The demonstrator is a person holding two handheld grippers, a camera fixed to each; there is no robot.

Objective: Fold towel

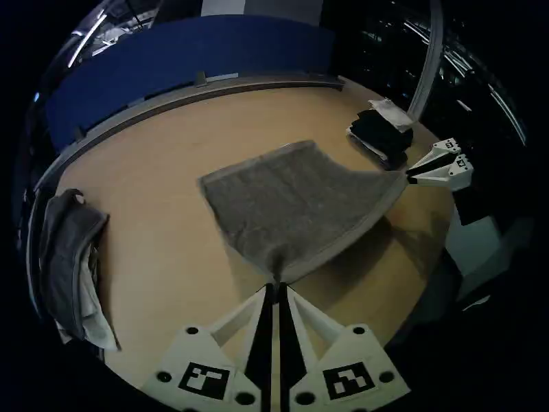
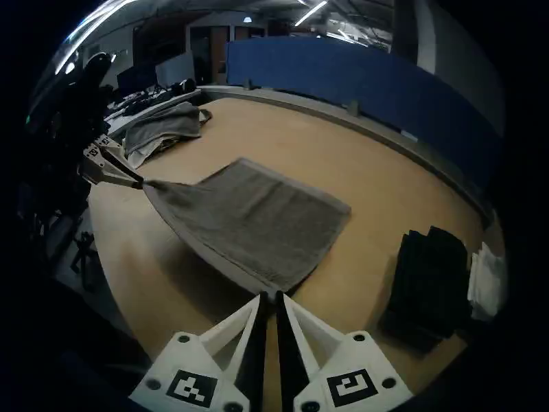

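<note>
Towel [image 1: 295, 199]; left gripper [image 1: 277, 287] and right gripper [image 2: 269, 296] each pinch one near corner tight; best carry both forward together, level.

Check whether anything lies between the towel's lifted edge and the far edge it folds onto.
Nothing visible does. The left tongs and right tongs pinch the near corners of the towel; its far half lies bare on the table. The black stack and the grey pile sit aside.
</note>
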